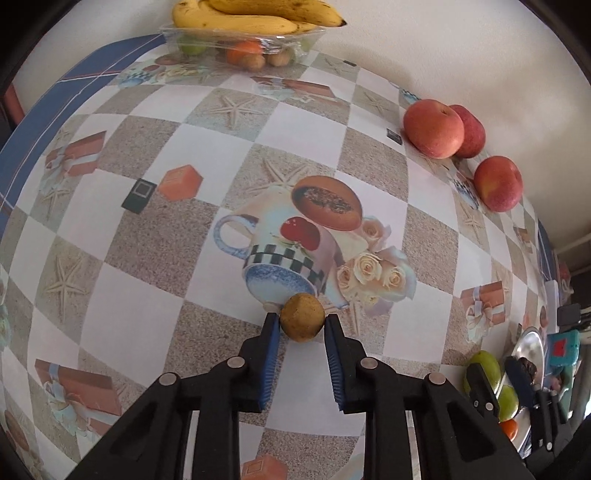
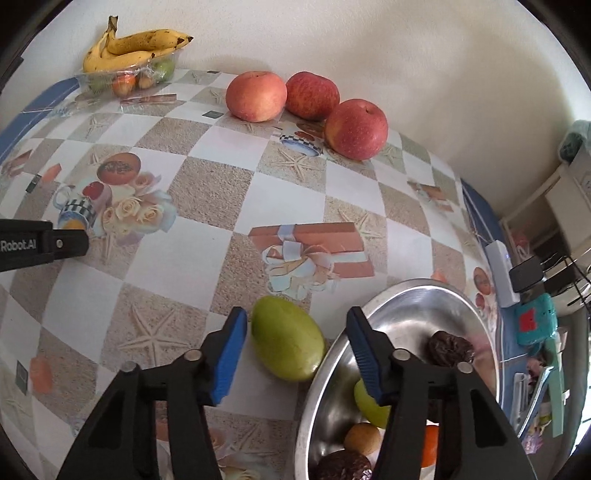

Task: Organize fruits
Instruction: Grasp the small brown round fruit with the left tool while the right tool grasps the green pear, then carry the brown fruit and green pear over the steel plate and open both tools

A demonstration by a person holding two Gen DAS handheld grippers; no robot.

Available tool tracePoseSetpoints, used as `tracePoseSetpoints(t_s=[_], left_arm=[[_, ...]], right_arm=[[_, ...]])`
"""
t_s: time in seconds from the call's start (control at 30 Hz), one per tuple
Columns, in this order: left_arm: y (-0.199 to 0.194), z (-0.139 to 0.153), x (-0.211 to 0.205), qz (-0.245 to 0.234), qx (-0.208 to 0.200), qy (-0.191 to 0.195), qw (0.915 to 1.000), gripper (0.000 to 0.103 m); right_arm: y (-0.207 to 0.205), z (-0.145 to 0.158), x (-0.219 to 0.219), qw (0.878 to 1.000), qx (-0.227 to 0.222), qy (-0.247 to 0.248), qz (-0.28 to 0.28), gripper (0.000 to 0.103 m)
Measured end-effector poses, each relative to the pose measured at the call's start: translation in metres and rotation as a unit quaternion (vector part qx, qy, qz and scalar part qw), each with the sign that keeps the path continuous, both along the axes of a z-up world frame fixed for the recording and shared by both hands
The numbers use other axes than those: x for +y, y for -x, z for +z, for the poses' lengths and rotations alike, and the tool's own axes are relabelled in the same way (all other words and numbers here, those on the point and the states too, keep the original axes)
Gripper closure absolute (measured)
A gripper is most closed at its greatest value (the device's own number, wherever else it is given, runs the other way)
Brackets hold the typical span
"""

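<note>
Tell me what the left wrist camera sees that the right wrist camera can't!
Only the left wrist view shows the small brown fruit pinched by the left gripper. Only the right wrist view looks into the metal bowl, with a dark wrinkled fruit inside. Both show the bananas, three red apples, and the green mango by the open right gripper.

**Two wrist views over one table**

The left wrist camera looks forward and down along its fingers from close above the table (image 1: pixel 147 240), facing the far wall. The right wrist camera sits further right, low beside the steel bowl (image 2: pixel 417 295). Both take in the bananas (image 1: pixel 255 16) (image 2: pixel 129 50) and the three apples (image 1: pixel 434 127) (image 2: pixel 256 96) (against the wall).
</note>
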State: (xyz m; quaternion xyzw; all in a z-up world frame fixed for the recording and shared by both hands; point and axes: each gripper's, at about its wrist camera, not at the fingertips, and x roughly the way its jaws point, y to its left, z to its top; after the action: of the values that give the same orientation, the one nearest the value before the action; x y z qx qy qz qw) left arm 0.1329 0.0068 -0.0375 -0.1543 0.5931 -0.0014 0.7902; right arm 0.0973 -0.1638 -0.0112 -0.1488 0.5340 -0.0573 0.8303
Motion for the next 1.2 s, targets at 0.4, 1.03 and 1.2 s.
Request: tracePoseSetpoints(t_s=[0.4, 1.03, 1.2], left_arm=[[-0.002, 0.000, -0.001, 0.004, 0.007, 0.011, 0.9999, 0.077], [0.019, 0.014, -0.004, 0.004, 0.009, 0.023, 0.9997, 0.077], [0.007, 0.008, -0.002, 0.007, 0.009, 0.022, 0.9997, 0.077]], right_arm=[[0.001, 0.006, -0.010, 0.997, 0.004, -0.072, -0.016, 0.064], [0.006, 0.034, -0.040, 0.972, -0.016, -0.226, -0.060, 0.079], [-0.007, 0.023, -0.049, 0.968, -0.014, -0.235, -0.083, 0.063]])
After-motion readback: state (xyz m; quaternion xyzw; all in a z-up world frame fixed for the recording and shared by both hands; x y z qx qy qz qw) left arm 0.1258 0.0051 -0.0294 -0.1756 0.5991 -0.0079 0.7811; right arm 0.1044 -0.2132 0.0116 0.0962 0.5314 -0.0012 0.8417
